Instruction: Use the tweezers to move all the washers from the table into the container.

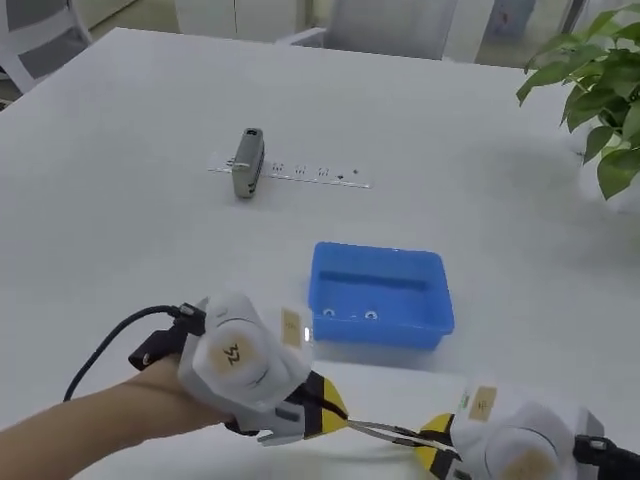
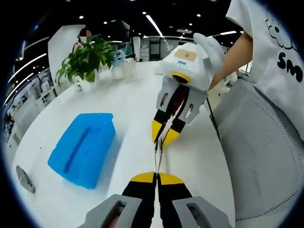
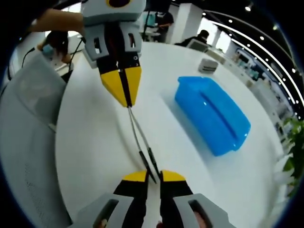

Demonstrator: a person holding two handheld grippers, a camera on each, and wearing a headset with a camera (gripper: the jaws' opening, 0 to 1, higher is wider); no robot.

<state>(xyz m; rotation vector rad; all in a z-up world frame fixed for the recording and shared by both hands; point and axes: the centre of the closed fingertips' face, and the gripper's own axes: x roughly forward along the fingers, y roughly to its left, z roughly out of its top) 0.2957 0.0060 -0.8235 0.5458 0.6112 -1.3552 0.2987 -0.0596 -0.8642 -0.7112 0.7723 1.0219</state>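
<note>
Left gripper (image 2: 156, 175) and right gripper (image 3: 153, 175) both clamped thin metal tweezers (image 3: 137, 137): likely light, springy, slick; best pinched mid-leg. Two small washers (image 1: 371, 315) lay in blue plastic container (image 1: 375, 333).

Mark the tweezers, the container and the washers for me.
tweezers (image 1: 385, 432): head view, middle of the arms.
container (image 1: 385, 333): head view, front wall.
washers (image 1: 371, 316): head view, the right one of two inside.
</note>
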